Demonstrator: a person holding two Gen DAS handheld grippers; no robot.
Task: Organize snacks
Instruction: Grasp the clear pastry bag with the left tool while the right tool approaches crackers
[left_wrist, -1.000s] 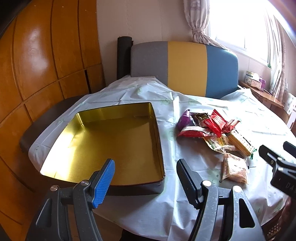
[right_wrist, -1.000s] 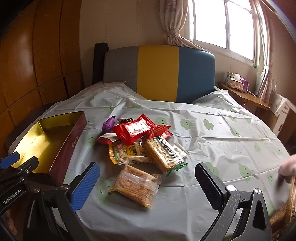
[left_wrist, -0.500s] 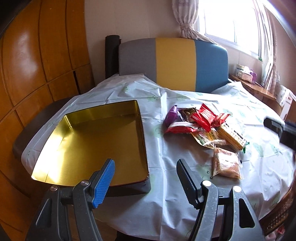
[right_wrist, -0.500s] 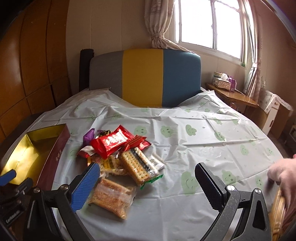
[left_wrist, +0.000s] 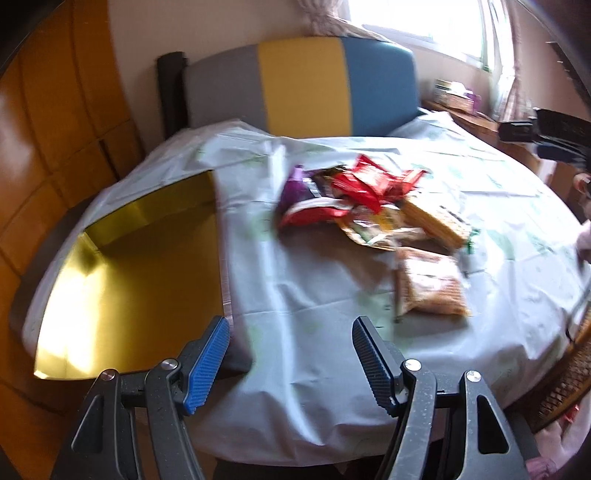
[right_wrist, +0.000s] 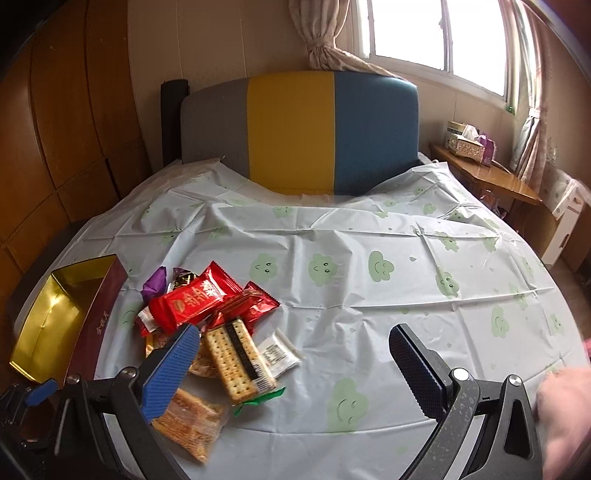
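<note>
Beside the empty gold tin (left_wrist: 122, 280), both grippers, left (left_wrist: 291, 363) and right (right_wrist: 295, 365), gape empty; next, probably grasp the cracker packet (right_wrist: 236, 360).

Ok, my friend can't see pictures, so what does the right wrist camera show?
A pile of snack packets lies on a table covered with a pale cloth printed with green smiley clouds; an empty gold-lined box sits to their left. The open right gripper hangs over the table's near edge, holding nothing. Behind stand a grey, yellow and blue headboard and a bright window.
</note>
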